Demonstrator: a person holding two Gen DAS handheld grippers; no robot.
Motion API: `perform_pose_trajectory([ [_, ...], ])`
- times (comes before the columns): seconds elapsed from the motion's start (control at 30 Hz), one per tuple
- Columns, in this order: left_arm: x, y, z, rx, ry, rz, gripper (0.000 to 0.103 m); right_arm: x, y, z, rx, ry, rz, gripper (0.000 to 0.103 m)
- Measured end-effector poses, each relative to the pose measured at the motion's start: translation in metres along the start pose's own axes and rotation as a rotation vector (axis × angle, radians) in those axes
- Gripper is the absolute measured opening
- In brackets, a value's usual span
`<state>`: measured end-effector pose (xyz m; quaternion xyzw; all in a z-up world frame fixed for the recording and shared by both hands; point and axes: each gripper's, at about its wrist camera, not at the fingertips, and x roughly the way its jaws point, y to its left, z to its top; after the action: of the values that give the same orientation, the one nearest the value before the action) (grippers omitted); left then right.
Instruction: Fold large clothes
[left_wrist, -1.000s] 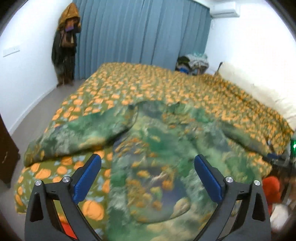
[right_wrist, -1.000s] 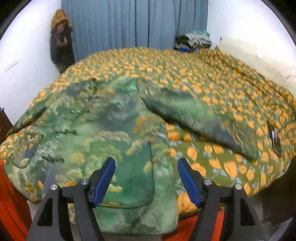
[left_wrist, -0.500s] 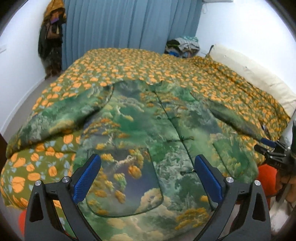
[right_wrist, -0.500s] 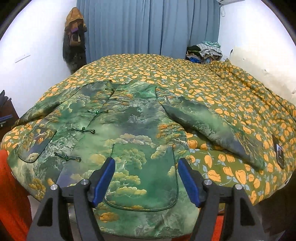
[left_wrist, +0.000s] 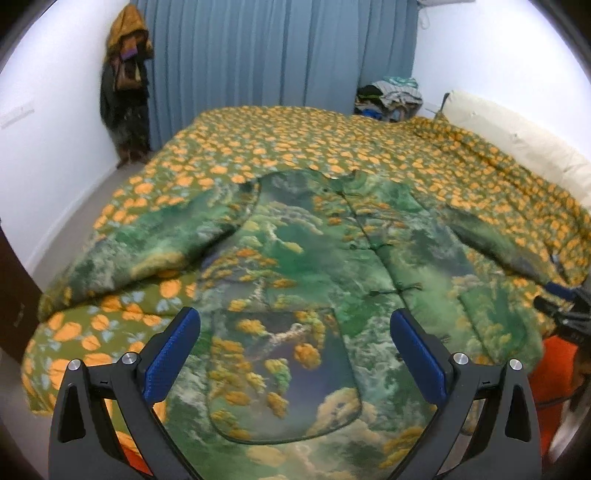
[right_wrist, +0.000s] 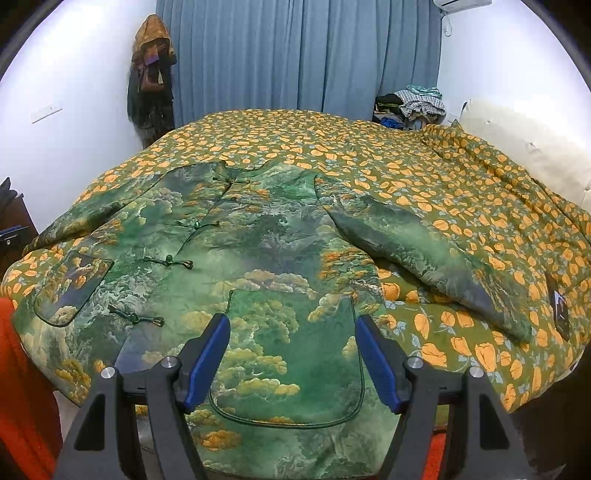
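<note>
Green printed jacket (right_wrist: 266, 243) lies flat on the bed (right_wrist: 424, 173); both grippers' jaws wide, empty.

No writing, brand name, number or sign can be read in either view. The green landscape-print jacket (right_wrist: 258, 251) carries only woven pictures of trees and clouds, with no lettering on its front or pockets. The orange-flowered bedspread (right_wrist: 424, 177) is pattern alone. A small dark tag (right_wrist: 559, 308) lies on the bedspread near its right edge in the right wrist view; it may bear a label or picture, but it is too small and dark to read. The pale plate on the wall (right_wrist: 46, 112) at the left shows no legible marking.
</note>
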<state>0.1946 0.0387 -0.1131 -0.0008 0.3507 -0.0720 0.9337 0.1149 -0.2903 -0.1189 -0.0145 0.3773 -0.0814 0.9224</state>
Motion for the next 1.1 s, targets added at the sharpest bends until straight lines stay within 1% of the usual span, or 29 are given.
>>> perform_pose_trajectory([
  [0.1,0.003,0.0,0.0,0.008,0.009,0.023,0.102,0.004,-0.008,0.001,0.024,0.006,0.0,0.072],
  [0.2,0.007,0.002,-0.002,0.0,0.021,0.034,0.102,0.01,-0.024,-0.001,0.08,0.022,-0.006,0.072],
  [0.33,0.012,0.005,-0.004,-0.009,0.039,0.042,0.102,0.021,-0.064,-0.004,0.208,0.036,-0.014,0.072],
  [0.53,0.019,0.009,-0.005,-0.018,0.056,0.066,0.102,0.043,-0.172,-0.018,0.552,0.019,-0.059,0.072],
  [0.57,0.021,0.009,-0.005,-0.02,0.06,0.068,0.102,0.05,-0.202,-0.027,0.654,0.017,-0.084,0.072],
  [0.63,0.024,0.009,-0.005,-0.026,0.07,0.075,0.102,0.063,-0.246,-0.044,0.823,0.025,-0.112,0.072],
  [0.67,0.026,0.009,-0.006,-0.028,0.076,0.078,0.102,0.068,-0.261,-0.051,0.882,0.026,-0.114,0.072],
  [0.7,0.027,0.009,-0.006,-0.028,0.079,0.08,0.102,0.077,-0.285,-0.065,0.989,0.027,-0.123,0.072],
  [0.73,0.028,0.008,-0.007,-0.027,0.084,0.082,0.102,0.081,-0.296,-0.071,1.044,0.024,-0.123,0.072],
  [0.77,0.03,0.007,-0.007,-0.025,0.09,0.085,0.102,0.088,-0.315,-0.082,1.14,0.009,-0.111,0.072],
  [0.8,0.032,0.006,-0.008,-0.023,0.096,0.088,0.102,0.091,-0.324,-0.085,1.175,0.003,-0.112,0.072],
  [0.87,0.035,0.003,-0.009,-0.018,0.108,0.094,0.102,0.099,-0.343,-0.092,1.231,-0.02,-0.161,0.072],
  [0.9,0.037,0.002,-0.009,-0.015,0.112,0.095,0.102,0.103,-0.35,-0.094,1.246,-0.033,-0.172,0.072],
  [1.0,0.04,-0.003,-0.01,-0.003,0.124,0.101,0.102,0.12,-0.369,-0.099,1.317,-0.043,-0.176,0.071],
  [1.03,0.04,-0.004,-0.01,0.0,0.125,0.102,0.102,0.123,-0.374,-0.1,1.341,-0.06,-0.181,0.069],
  [1.07,0.041,-0.005,-0.01,0.003,0.126,0.103,0.102,0.124,-0.376,-0.101,1.356,-0.073,-0.184,0.065],
  [1.1,0.041,-0.006,-0.01,0.005,0.126,0.104,0.102,0.125,-0.379,-0.1,1.363,-0.077,-0.186,0.044],
])
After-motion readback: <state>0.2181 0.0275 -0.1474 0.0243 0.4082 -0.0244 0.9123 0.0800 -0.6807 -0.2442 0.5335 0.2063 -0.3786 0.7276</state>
